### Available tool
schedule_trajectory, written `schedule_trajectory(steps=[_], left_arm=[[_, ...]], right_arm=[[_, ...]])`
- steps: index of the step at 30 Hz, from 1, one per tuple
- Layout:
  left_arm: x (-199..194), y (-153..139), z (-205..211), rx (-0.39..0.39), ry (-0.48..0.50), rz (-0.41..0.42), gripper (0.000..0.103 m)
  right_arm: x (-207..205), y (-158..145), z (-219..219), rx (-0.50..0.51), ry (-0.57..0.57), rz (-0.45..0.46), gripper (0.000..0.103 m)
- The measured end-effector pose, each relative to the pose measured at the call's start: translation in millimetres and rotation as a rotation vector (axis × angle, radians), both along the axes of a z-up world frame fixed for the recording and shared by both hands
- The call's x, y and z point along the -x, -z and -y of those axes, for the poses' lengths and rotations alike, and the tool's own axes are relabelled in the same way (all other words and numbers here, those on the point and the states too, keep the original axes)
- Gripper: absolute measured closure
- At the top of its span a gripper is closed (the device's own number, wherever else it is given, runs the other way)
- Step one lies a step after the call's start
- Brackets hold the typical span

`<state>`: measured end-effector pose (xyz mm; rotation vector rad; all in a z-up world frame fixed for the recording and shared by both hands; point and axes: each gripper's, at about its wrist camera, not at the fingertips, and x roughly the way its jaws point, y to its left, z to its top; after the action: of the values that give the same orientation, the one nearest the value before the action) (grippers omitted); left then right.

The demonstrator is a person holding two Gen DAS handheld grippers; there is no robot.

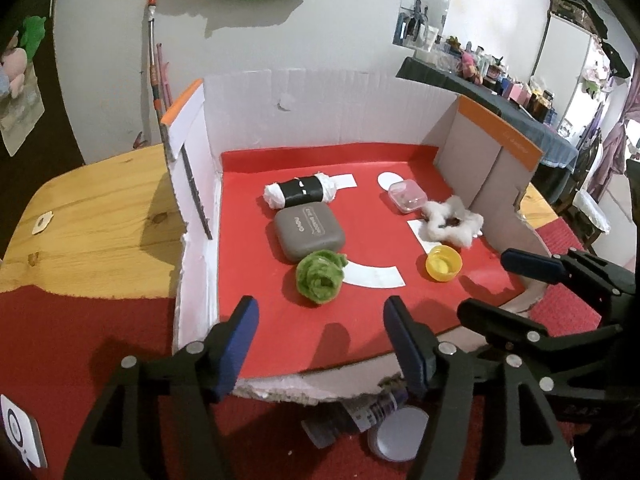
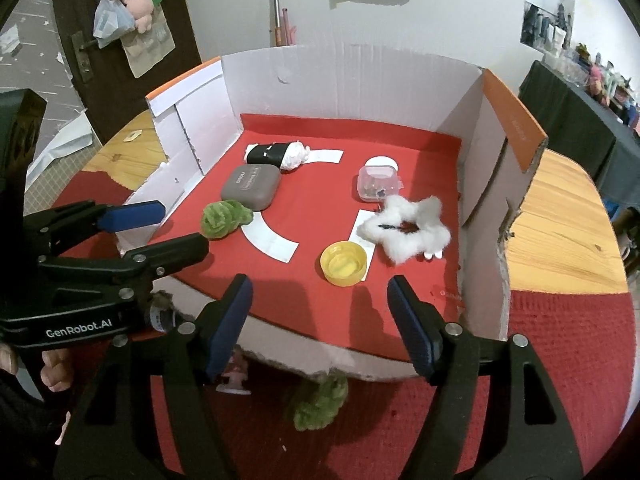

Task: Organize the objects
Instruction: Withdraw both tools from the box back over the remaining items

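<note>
A cardboard box [image 1: 320, 100] [image 2: 352, 80] with a red floor stands open toward me. On its floor lie a green fuzzy ring [image 1: 320, 276] [image 2: 222, 218], a grey case [image 1: 309, 232] [image 2: 251, 186], a black-and-white roll [image 1: 300, 194] [image 2: 276, 154], a small clear pink box [image 1: 406, 196] [image 2: 378, 184], a white fuzzy star ring [image 1: 452, 220] [image 2: 408, 232] and a yellow cap [image 1: 443, 263] [image 2: 344, 263]. My left gripper [image 1: 322, 312] [image 2: 160, 230] is open and empty just in front of the green ring. My right gripper [image 2: 320, 292] [image 1: 504, 284] is open and empty, near the yellow cap.
White paper labels [image 1: 374, 276] lie on the red floor. In front of the box, on red cloth, lie a small bottle [image 1: 360, 416], a grey lid [image 1: 396, 436], a second green fuzzy ring [image 2: 320, 400] and a small pink figure [image 2: 234, 372]. A wooden table [image 1: 100, 216] flanks the box.
</note>
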<state>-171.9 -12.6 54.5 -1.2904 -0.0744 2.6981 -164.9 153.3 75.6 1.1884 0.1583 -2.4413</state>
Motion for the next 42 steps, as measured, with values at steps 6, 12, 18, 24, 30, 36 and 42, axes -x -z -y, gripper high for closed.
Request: schedule_trajectory(steps=[6,12,18,24,30,36,42], left_arm=[[-8,-3,2,-0.003,-0.008,-0.013,0.028],[-15,-6,3,0.0,-0.015,-0.027,0.019],[-24,-8,3,0.009,-0.018,-0.038,0.013],[-32,-10,3,0.008,-0.028,-0.035,0.009],[-41,-11,5,0.002,-0.039,-0.037,0.007],[-48,-10,5,0.003,-0.042,-0.035,0.003],[-56,-9,5,0.001,-0.05,-0.03,0.0]], right_arm=[[-9,-6,0,-0.001,0.0,-0.016,0.029],[-18,-10,0,0.001,0.003,-0.029,0.023],[-28,-14,-1,0.003,0.004,-0.042,0.019],[-39,-18,-2,0.002,0.004,-0.057,0.014],[-50,-21,-4,0.005,0.006,-0.069,0.012],[-59,-23,-4,0.007,0.005,-0.074,0.01],[-64,-22,-4,0.008,0.006,-0.076,0.007]])
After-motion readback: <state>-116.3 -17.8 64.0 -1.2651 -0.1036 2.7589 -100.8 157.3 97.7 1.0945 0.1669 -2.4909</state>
